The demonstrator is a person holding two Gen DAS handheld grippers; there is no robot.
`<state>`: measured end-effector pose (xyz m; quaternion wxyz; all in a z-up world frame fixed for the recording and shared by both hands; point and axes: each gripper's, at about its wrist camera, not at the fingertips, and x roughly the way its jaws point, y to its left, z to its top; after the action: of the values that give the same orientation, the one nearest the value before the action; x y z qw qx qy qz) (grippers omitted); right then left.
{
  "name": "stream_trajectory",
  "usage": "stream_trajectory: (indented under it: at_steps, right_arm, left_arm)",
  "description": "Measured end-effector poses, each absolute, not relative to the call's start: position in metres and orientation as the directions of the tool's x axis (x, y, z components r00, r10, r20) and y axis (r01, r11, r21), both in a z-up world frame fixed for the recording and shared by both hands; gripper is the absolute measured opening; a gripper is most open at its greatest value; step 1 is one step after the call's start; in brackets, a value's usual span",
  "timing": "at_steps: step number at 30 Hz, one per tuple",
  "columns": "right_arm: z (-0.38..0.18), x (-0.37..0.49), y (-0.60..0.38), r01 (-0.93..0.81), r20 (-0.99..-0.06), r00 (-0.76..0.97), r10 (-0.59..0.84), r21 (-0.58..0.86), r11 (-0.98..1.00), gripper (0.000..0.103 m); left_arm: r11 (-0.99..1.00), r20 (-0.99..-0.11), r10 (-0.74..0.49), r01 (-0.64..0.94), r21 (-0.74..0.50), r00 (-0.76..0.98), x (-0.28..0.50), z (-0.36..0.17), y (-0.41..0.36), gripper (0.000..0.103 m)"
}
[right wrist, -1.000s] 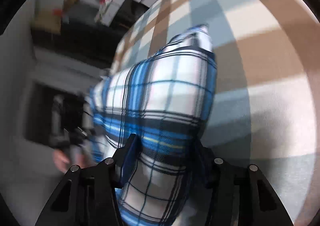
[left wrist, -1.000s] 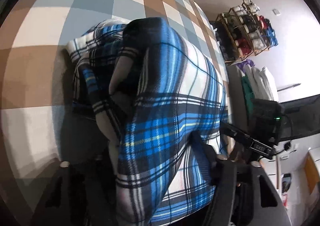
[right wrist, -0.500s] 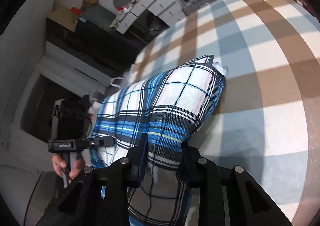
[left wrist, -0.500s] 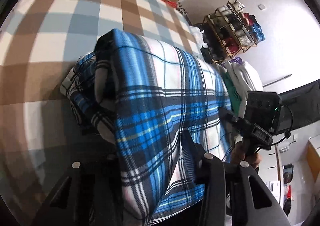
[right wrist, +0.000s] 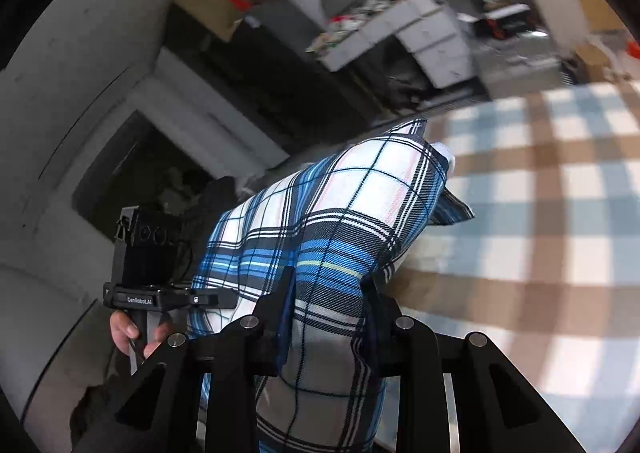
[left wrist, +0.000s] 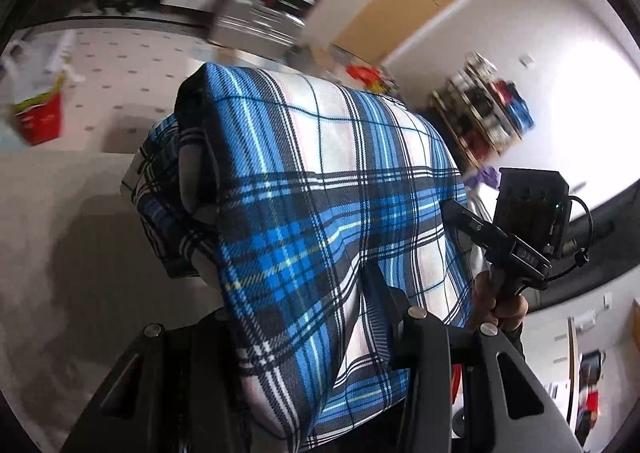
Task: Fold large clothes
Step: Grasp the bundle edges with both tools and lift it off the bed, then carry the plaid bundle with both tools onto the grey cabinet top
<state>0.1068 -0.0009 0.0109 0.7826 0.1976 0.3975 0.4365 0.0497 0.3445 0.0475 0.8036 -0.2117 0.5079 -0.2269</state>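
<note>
A folded blue, white and black plaid garment (left wrist: 320, 193) hangs in the air as a thick bundle between both grippers. My left gripper (left wrist: 296, 293) is shut on its near edge; cloth drapes over and hides the left finger. In the left wrist view, my right gripper (left wrist: 460, 213) bites the bundle's right side, held by a person's hand (left wrist: 500, 301). In the right wrist view, the garment (right wrist: 340, 213) bulges up from my right gripper (right wrist: 328, 285), which is shut on it. My left gripper (right wrist: 228, 299) pinches the left edge there.
The bed's brown, blue and white checked cover (right wrist: 540, 193) lies below to the right. White drawers (right wrist: 432, 41) and clutter stand behind it. A shoe rack (left wrist: 488, 113) stands by the wall, and a red bag (left wrist: 40, 121) sits on a white dotted surface at the left.
Both grippers have risen with the garment, lifting it off the checked cover. The jaws narrowed on the cloth early on. Both views now tilt up toward the room.
</note>
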Motion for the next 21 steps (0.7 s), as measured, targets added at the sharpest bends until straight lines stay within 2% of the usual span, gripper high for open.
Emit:
stream_trajectory:
  at_steps: [5,9,11,12,15,16,17,21]
  right_arm:
    - [0.011,0.102,0.099,-0.59,-0.445,0.197,0.873,0.658,0.468,0.029]
    - [-0.024,0.096,0.177,-0.622,-0.45,0.109,0.886,0.665,0.414,0.034]
    - [-0.063,0.093,0.22,-0.626,-0.535,0.061,0.842,0.637,0.45,0.036]
    - [-0.086,0.09,0.242,-0.637,-0.603,0.034,0.797,0.602,0.482,0.036]
    - [-0.131,0.074,0.274,-0.679,-0.779,0.028,0.626,0.445,0.584,0.037]
    - [-0.134,0.068,0.272,-0.708,-0.791,0.043,0.61,0.407,0.578,0.037]
    - [-0.131,0.062,0.268,-0.736,-0.796,0.059,0.602,0.373,0.565,0.037]
    - [-0.094,0.057,0.246,-0.813,-0.795,0.188,0.577,0.204,0.546,0.039]
  left_arm:
    - [0.886,-0.793,-0.428,0.028,-0.463,0.434,0.02,0.05,0.422,0.037]
    - [0.897,-0.811,-0.342,-0.091,-0.432,0.474,0.016,0.013,0.483,0.037]
    - [0.872,-0.806,-0.334,-0.164,-0.46,0.489,0.02,-0.022,0.511,0.038]
    - [0.841,-0.814,-0.328,-0.244,-0.483,0.478,0.022,-0.057,0.533,0.038]
    - [0.802,-0.864,-0.305,-0.38,-0.46,0.402,0.018,-0.111,0.561,0.038]
    - [0.767,-0.826,-0.356,-0.368,-0.526,0.437,0.01,-0.116,0.569,0.038]
    - [0.756,-0.812,-0.354,-0.369,-0.541,0.464,0.005,-0.112,0.572,0.04]
    - [0.813,-0.799,-0.188,-0.366,-0.452,0.571,-0.032,-0.071,0.583,0.04]
